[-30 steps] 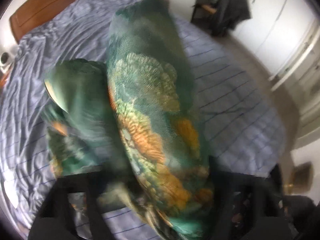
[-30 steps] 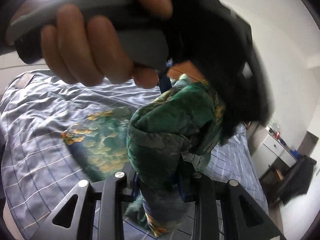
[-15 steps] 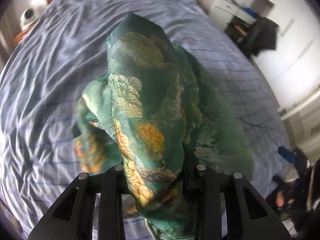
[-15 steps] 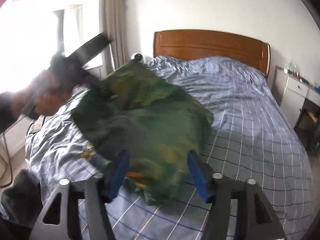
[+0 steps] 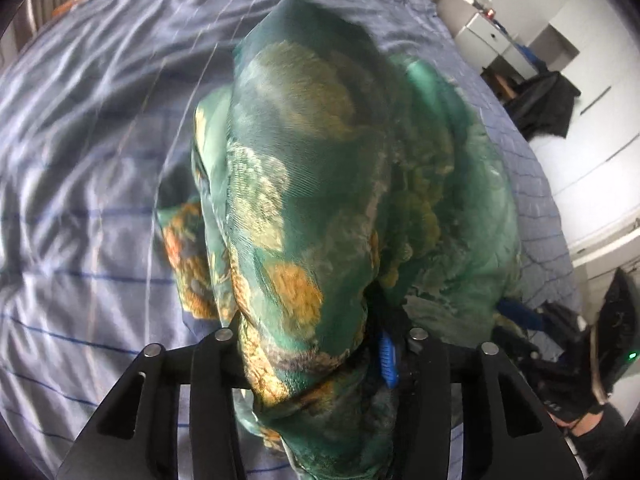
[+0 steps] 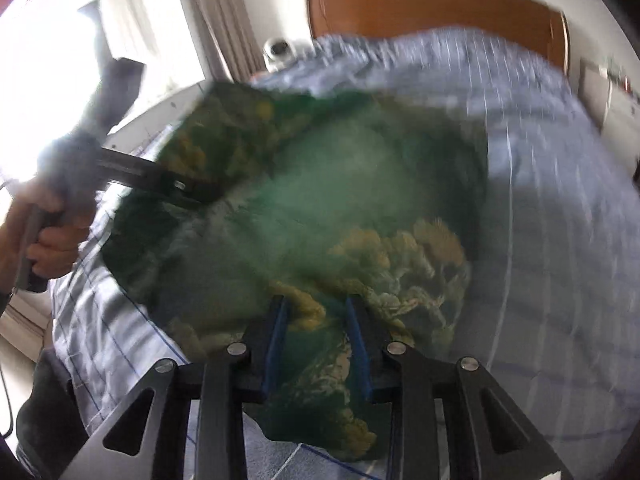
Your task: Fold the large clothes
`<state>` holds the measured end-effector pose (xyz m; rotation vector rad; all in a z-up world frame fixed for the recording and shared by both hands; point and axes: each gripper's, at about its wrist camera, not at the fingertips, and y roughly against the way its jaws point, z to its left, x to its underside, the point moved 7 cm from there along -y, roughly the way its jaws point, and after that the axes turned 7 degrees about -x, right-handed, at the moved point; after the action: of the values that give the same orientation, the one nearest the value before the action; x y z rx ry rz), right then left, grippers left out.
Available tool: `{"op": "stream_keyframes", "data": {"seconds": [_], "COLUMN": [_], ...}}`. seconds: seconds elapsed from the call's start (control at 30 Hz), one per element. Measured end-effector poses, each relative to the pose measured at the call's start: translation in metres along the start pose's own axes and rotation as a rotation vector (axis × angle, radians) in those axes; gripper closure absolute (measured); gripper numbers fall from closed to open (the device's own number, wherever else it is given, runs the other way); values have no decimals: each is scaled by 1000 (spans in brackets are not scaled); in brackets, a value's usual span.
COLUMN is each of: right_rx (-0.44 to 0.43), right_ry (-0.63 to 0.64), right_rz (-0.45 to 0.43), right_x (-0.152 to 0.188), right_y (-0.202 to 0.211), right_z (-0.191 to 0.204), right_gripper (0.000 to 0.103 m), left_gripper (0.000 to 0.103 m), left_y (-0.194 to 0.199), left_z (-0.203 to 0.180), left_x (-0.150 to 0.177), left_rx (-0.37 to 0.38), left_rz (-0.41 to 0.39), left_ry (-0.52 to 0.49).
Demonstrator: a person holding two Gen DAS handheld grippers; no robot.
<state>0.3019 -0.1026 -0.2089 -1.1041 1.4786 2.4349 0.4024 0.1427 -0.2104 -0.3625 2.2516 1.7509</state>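
A green garment (image 5: 320, 168) with orange and gold flower print hangs bunched over the striped blue bed sheet (image 5: 80, 160). In the left wrist view a thick wad of it fills the gap of my left gripper (image 5: 312, 340) and hides most of the fingers; the jaws are opening. In the right wrist view the garment (image 6: 340, 184) spreads across the bed. My right gripper (image 6: 316, 320) has a fold between its blue pads (image 6: 276, 344), and the jaws are closing. A hand holds the left gripper (image 6: 192, 192) at the cloth's far left edge.
The bed sheet (image 6: 560, 240) runs back to a wooden headboard (image 6: 432, 8). A white round device (image 6: 278, 50) sits beside the bed near a bright window (image 6: 60, 60). White drawers (image 5: 480, 36) and dark clothing on a chair (image 5: 548, 104) stand past the bed's far side.
Both grippers have come down toward the bed with the garment. The cloth, bunched high a second ago, now spreads lower over the sheet. The right gripper's pads stand closer together than half a second ago.
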Motion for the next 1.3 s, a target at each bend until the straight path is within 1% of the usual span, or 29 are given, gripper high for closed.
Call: {"op": "stream_keyframes", "data": {"seconds": [0.07, 0.17, 0.23, 0.3, 0.33, 0.37, 0.4, 0.43, 0.5, 0.53, 0.57, 0.6, 0.67, 0.77, 0.8, 0.87, 0.97, 1.1, 1.17, 1.23, 1.3], "right_rx": [14, 26, 28, 24, 12, 6, 4, 15, 33, 36, 37, 42, 46, 44, 63, 86, 95, 91, 95, 76, 44], "right_ry": [4, -3, -3, -15, -31, -38, -44, -49, -65, -81, -89, -105, -134, -160, -156, -141, -146, -148, -147, -150, -123], "right_rz": [-4, -2, 34, 82, 98, 94, 76, 43, 5, -19, -27, -27, -15, 34, 55, 45, 8, -3, -4, -23, -46], "right_x": [7, 7, 4, -6, -19, -25, -39, -61, -87, -106, -115, -128, -139, -134, -128, -122, -114, -116, -120, -124, -121], "right_y": [-6, -5, -6, -2, 3, 3, 7, 10, 8, 2, -4, -18, -47, -87, -103, -116, -121, -119, -107, -82, -56], "right_z": [-2, 0, 1, 4, 6, 8, 9, 8, 5, 0, -1, -8, -18, -26, -30, -34, -41, -43, -39, -32, -21], "right_gripper": [74, 73, 73, 73, 73, 73, 73, 73, 72, 72, 72, 72, 72, 72, 72, 72, 72, 72, 72, 71, 71], "left_gripper": [56, 55, 55, 54, 54, 54, 53, 53, 53, 53, 53, 53, 52, 52, 52, 52, 51, 51, 50, 50, 50], "left_y": [-4, -7, -6, -6, -7, -7, -9, -9, -9, -9, -9, -9, -9, -13, -15, -20, -24, -21, -20, -20, -20], "left_z": [3, 7, 9, 8, 8, 8, 8, 9, 10, 10, 12, 12, 9, 10, 11, 12, 13, 11, 9, 8, 6], "left_x": [3, 5, 5, 5, 5, 5, 5, 6, 7, 7, 8, 8, 8, 11, 11, 11, 10, 11, 11, 11, 10], "left_rx": [14, 25, 19, 14, 17, 24, 26, 28, 29, 25, 24, 21, 17, 0, 5, 24, 38, 27, 23, 16, 19], "left_rz": [-15, -30, -33, -37, -38, -38, -39, -39, -39, -39, -41, -43, -48, -54, -57, -59, -59, -58, -58, -60, -58], "left_ry": [7, 18, 9, 6, 10, 18, 21, 21, 21, 18, 16, 14, 11, 4, 10, 31, 45, 34, 32, 32, 38]}}
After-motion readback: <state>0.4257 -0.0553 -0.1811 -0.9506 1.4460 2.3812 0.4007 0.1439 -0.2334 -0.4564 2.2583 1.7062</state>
